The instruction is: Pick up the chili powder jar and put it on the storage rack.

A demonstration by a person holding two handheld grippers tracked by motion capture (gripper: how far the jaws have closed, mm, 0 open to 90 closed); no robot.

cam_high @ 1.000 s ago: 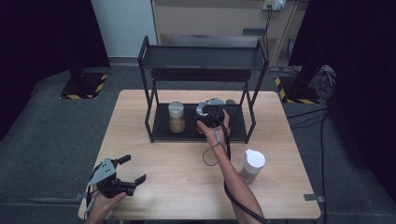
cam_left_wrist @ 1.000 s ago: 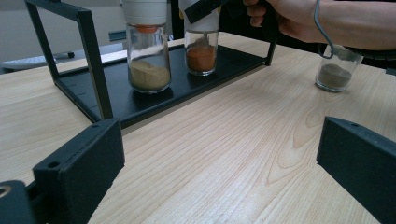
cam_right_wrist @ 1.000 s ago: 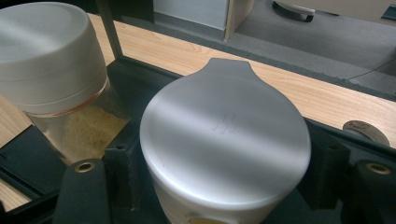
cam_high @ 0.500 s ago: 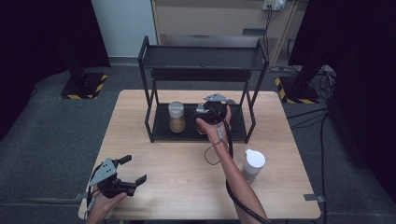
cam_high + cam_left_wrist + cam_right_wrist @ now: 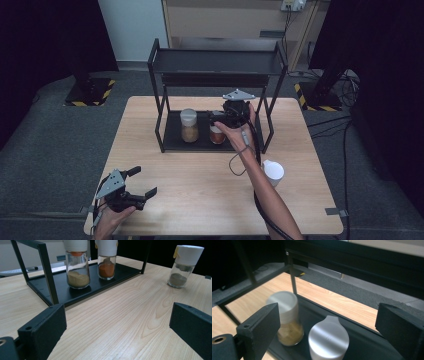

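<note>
A black two-shelf rack (image 5: 216, 63) stands at the back of the wooden table (image 5: 200, 190). On its lower shelf (image 5: 75, 296) a jar of tan powder (image 5: 189, 126) (image 5: 77, 267) (image 5: 285, 315) stands beside a jar of orange powder (image 5: 217, 135) (image 5: 106, 261) (image 5: 328, 340), both white-capped. My right gripper (image 5: 216, 119) (image 5: 328, 315) hovers just above the orange jar. Its jaws have just been opening and stand wide apart, with the jar's cap below them and untouched. My left gripper (image 5: 145, 181) (image 5: 120, 322) rests open and empty near the table's front left corner.
A third white-capped jar (image 5: 273, 172) (image 5: 185, 266) with dark powder stands on the table right of the rack, beside the right forearm. The rack's upper shelf (image 5: 362, 262) hangs close over the right gripper. Its uprights (image 5: 160, 115) flank the lower shelf.
The right gripper has let go of the orange jar, spread its jaws and risen a little above it under the top shelf. The left gripper has stayed put.
</note>
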